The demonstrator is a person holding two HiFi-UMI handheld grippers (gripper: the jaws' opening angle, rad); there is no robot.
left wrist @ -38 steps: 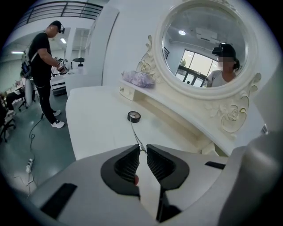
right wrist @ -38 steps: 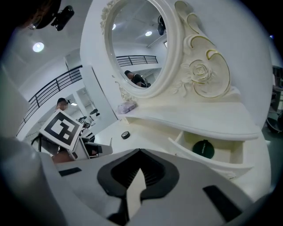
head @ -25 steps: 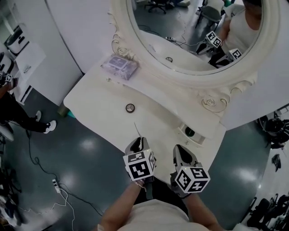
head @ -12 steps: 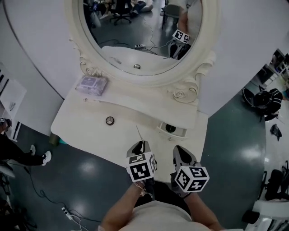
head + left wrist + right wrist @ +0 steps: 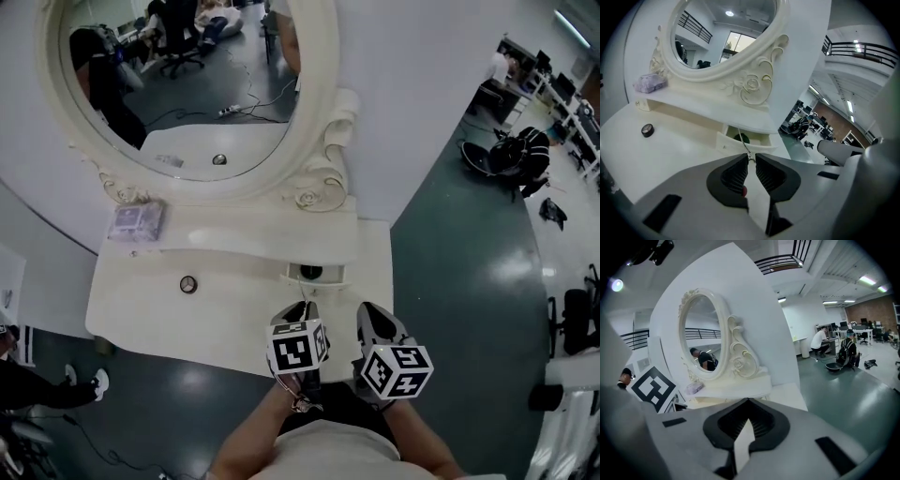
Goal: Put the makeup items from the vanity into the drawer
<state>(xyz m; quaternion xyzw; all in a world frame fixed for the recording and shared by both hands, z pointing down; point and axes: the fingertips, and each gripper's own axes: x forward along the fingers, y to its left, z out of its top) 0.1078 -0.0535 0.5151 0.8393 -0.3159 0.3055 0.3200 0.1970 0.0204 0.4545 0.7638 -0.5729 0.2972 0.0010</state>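
The fingers of my left gripper (image 5: 750,156) are drawn nearly together, the tips pinching the lower end of a thin stick (image 5: 742,142), which leans up and away from them. It is too fine for me to say what kind of makeup item it is. The fingers of my right gripper (image 5: 749,400) are pressed tip to tip with nothing between them.

Both grippers hang over the front edge of the vanity top (image 5: 141,305), near its right front corner. Just past the stick, the small drawer (image 5: 723,142) stands pulled out from under the right end of the shelf (image 5: 244,239). A dark green thing (image 5: 741,138) lies inside, only partly showing over the drawer front. A round compact (image 5: 188,284) sits out on the open top, left of middle, and a purple packet (image 5: 137,221) rests at the shelf's left end.

Above the shelf stands the oval mirror (image 5: 187,84) in its carved cream frame, its upper part cut off in the head view. Around the vanity the floor (image 5: 469,281) is dark green and glossy, with a black bag (image 5: 511,155) lying on it and desks (image 5: 855,331) with seated people far off to the right. At the lower left corner of the head view a shoe (image 5: 99,382) and part of a leg show, the rest out of frame.
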